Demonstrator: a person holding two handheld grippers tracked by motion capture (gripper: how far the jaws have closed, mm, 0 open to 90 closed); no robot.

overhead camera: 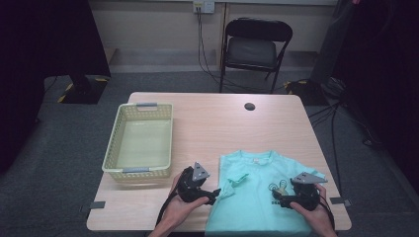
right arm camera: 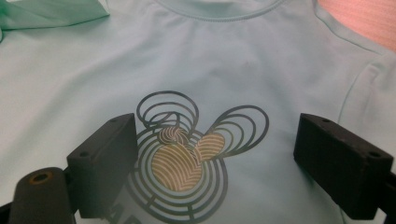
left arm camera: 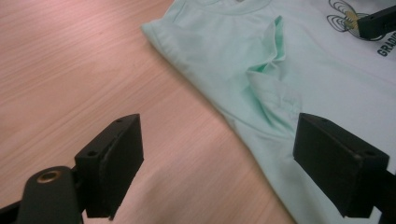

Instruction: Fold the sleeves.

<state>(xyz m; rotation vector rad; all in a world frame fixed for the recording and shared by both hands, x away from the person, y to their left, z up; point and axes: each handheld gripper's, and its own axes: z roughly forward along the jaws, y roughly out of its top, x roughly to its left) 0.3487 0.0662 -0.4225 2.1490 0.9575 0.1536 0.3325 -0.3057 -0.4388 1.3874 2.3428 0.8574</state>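
My left gripper [overhead camera: 213,193] hangs wide open, empty, beside the folded-in sleeve [overhead camera: 233,181]; the right gripper [overhead camera: 280,200] gapes over the T-shirt [overhead camera: 257,197] at the desk's [overhead camera: 207,123] near edge — mid-fold, I judge. Next: pinch the other sleeve — basket [overhead camera: 141,140] beyond.

Cut-off dark letters "GRADI" on the mint T-shirt [left arm camera: 327,70], rest out of frame.

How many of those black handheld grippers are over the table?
2: the left gripper beside the shirt's folded sleeve, the right gripper over its printed chest. Both have open jaws.
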